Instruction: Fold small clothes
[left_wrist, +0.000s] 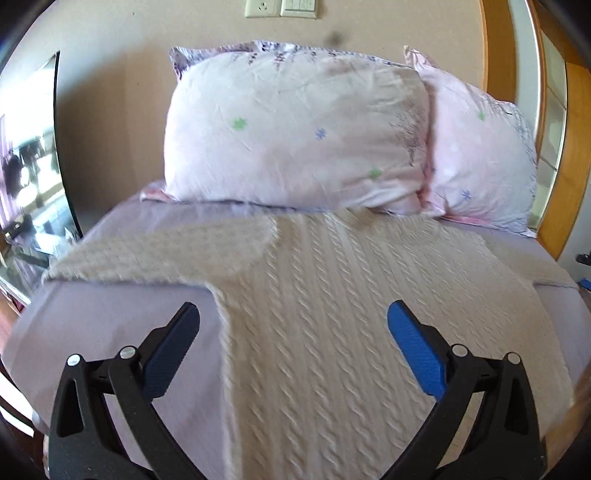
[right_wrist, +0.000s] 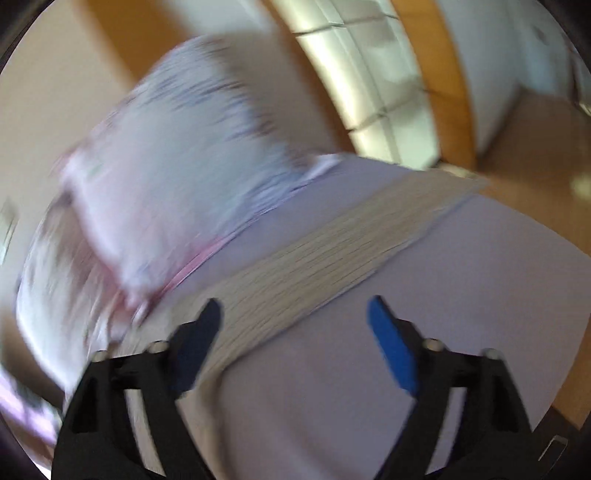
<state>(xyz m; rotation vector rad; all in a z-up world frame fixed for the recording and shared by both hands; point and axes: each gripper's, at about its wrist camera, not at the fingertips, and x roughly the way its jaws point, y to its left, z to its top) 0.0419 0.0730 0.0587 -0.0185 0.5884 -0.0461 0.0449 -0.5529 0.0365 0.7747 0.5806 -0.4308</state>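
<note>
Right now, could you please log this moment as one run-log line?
stage: pre-grasp | sweater: spread flat on bed | left gripper: open, empty | right gripper: open, empty, view blurred

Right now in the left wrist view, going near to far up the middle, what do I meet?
left gripper with fingers open → cable-knit sweater spread flat on the lilac sheet → big floral pillow → beige wall → wall socket plate.

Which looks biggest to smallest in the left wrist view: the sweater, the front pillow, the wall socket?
1. Sweater, though it lies nearest the camera.
2. Front pillow.
3. Wall socket, farthest away and cut by the frame edge.
</note>
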